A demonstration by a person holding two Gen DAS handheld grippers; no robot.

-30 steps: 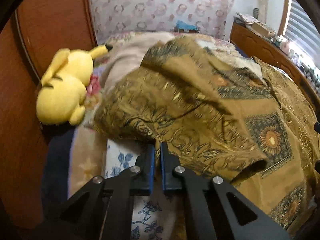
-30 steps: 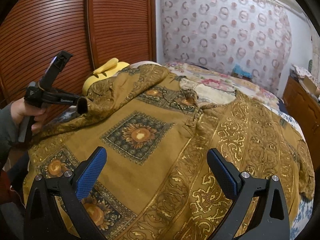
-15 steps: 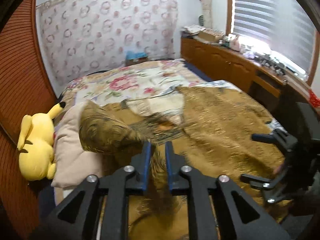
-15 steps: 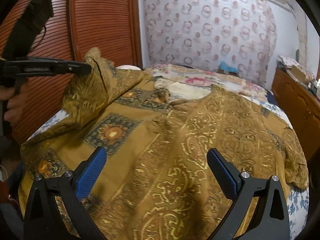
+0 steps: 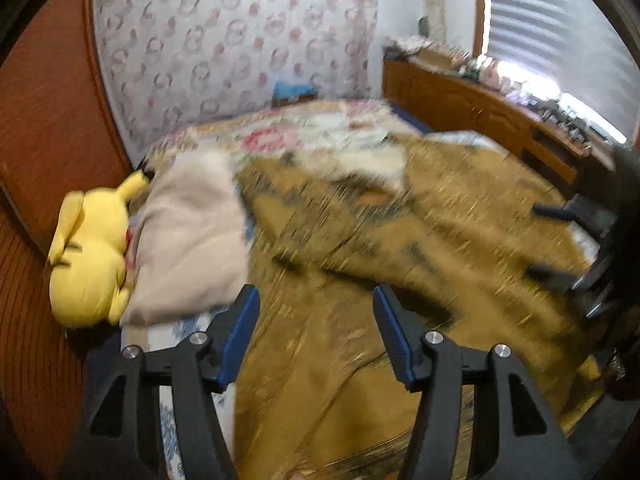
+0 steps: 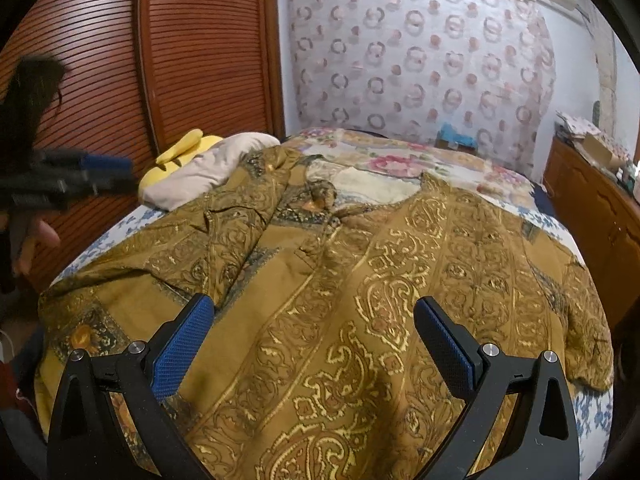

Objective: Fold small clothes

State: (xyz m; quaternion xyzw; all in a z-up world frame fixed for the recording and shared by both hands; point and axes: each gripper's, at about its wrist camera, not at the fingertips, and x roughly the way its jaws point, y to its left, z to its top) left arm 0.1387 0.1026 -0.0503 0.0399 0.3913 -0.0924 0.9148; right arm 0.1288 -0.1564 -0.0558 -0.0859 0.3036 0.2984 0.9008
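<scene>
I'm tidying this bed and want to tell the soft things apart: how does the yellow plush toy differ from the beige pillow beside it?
The yellow plush toy is bright yellow with dark-tipped ears; the beige pillow is plain and pale. The toy is rounded and lumpy, the pillow flatter and broader. The toy lies against the wooden slatted door, while the pillow lies between it and the gold patterned garment, whose edge meets the pillow. Both lie on the bed.

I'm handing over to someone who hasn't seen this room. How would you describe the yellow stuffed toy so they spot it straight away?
Start at the bed with the mustard patterned shirt spread over it. Follow its edge beside the slatted wooden doors to the beige pillow. The stuffed toy lies right against the pillow, next to the doors; it is the only plain bright yellow thing there, with long black-tipped ears.
</scene>
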